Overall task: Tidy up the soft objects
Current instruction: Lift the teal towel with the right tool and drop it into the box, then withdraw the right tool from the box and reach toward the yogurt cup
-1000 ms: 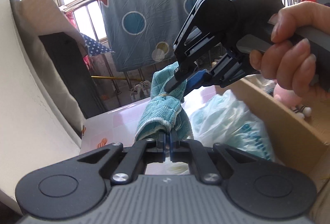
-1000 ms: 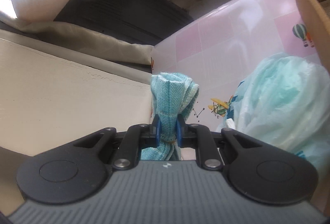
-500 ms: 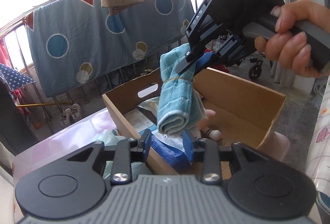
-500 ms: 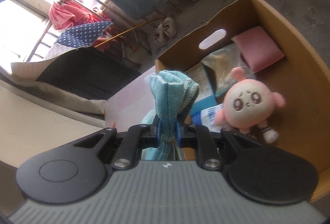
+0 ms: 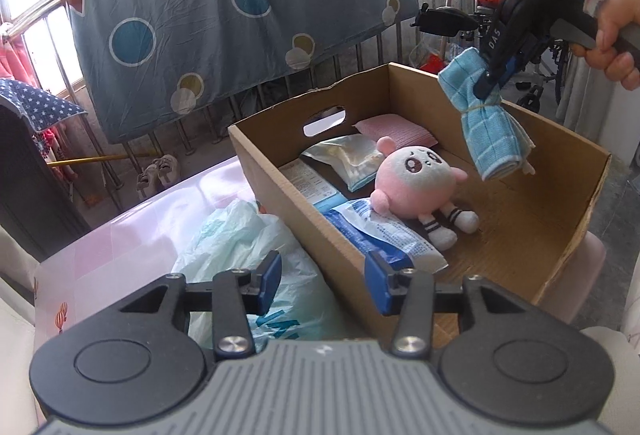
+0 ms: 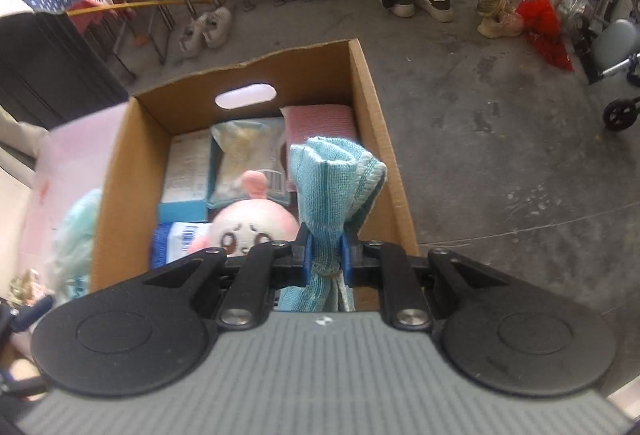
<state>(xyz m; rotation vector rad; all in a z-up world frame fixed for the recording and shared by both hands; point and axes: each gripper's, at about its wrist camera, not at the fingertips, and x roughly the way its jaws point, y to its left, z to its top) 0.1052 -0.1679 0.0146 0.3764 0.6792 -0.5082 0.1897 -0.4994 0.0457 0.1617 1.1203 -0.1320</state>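
The right gripper [image 6: 327, 255] clenches the rolled blue towel [image 6: 334, 183] above the cardboard box [image 5: 280, 171] — beside that box, the left gripper [image 5: 326, 279] is opening, nothing between its jaws.

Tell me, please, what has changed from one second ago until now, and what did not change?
The left gripper let go of the rolled blue towel; its jaws are opening, with nothing between them. The right gripper, still shut on the towel, carried it from above the pink table to above the cardboard box. Unchanged: the pink plush doll lies in the box, the plastic bag beside it.
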